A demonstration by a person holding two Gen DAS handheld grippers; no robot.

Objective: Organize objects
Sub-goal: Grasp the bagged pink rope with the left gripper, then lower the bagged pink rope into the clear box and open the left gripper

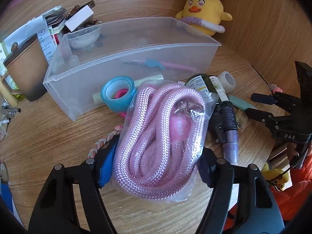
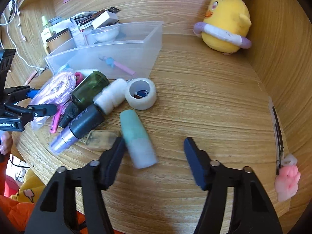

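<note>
Clutter still covered most of the desk, so the sorting looked barely begun: the clear bin held only a pink-and-blue pen, while a blue tape roll, a dark green bottle, a white tape roll, a purple-tipped tube and a teal eraser-like block lay outside it, near its front wall. A yellow plush chick sat far right against the wall. The bagged pink rope sat between the jaws of the left gripper, which appeared clamped on the bag from both sides, the blue pad pressed into its left edge. It rested near the front of the bin, so my guess was that lifting it in came next. The right gripper hovered over the teal block with its jaws apart; the left finger was touching or just beside the block, the right one well clear, nothing gripped.
</note>
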